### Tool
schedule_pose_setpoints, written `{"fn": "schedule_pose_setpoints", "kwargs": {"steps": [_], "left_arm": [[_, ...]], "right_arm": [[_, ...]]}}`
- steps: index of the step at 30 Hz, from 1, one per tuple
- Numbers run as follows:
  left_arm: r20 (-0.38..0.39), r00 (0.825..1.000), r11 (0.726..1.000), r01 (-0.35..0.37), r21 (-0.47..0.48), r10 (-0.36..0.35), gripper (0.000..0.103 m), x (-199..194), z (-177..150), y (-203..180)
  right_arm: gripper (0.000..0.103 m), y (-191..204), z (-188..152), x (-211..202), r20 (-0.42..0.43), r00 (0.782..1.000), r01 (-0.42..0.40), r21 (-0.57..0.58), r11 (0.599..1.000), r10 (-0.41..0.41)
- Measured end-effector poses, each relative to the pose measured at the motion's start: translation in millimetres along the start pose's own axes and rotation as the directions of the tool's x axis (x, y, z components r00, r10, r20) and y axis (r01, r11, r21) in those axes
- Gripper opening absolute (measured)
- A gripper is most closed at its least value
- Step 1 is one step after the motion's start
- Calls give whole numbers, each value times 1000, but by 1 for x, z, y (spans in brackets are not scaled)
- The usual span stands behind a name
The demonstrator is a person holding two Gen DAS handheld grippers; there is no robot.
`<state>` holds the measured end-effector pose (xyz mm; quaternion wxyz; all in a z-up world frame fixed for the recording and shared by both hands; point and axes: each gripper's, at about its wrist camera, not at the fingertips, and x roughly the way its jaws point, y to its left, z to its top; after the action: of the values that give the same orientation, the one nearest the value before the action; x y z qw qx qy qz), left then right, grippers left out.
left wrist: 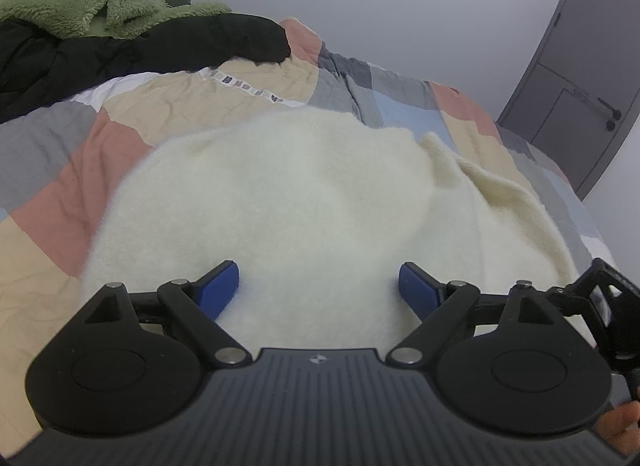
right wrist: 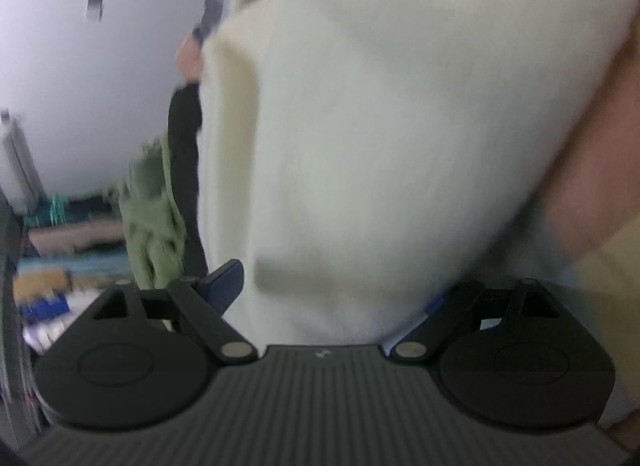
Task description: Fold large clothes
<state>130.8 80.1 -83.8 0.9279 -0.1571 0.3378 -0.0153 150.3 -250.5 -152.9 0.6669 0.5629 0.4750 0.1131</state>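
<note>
Now the cream fleece garment point(left wrist: 280, 205) lies bunched on the patchwork quilt point(left wrist: 52, 193) of the bed. Both the left hand-held gripper point(left wrist: 319, 286) and right hand-held gripper point(right wrist: 332, 286) gape wide over it, gripping nothing. Mid-fold, I'd say; next, each needs to pinch an edge.

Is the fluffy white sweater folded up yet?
Partly. One edge of the white sweater lies flapped over on the right; the rest is spread flat on the checked quilt.

soft even light | fisheye-bent edges | right wrist view motion-blurred
</note>
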Motion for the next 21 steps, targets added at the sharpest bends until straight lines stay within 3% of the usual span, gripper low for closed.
{"fn": "schedule_pose_setpoints", "kwargs": {"steps": [4,8,11,13,15,17,19,21], "left_arm": [[18,1000,1000,14,-15,-14,90,-10,1,-4],[31,994,992,110,-56,-108,90,-31,-4,-13],[28,975,969,222,-103,-221,94,-44,-14,-20],[19,951,935,308,-175,-309,95,-47,-23,-17],[29,917,872,388,-300,-398,98,-41,-31,-7],[36,888,780,421,-463,-458,98,-28,-38,11],[54,853,653,436,-619,-519,98,-13,-48,29],[64,827,554,429,-713,-558,98,0,-56,43]], "right_arm": [[92,1,-1,0,-8,1000,-16,12,1000,16],[92,11,-4,-6,-3,999,-40,-42,998,40],[92,13,-1,-13,7,996,-84,-54,995,84],[92,14,1,-21,15,993,-119,-61,991,120],[92,16,1,-26,24,987,-156,-64,986,157],[92,18,2,-30,31,981,-187,-67,980,189],[92,23,4,-29,37,976,-212,-68,975,215],[92,24,4,-29,40,974,-220,-69,973,223]]}}
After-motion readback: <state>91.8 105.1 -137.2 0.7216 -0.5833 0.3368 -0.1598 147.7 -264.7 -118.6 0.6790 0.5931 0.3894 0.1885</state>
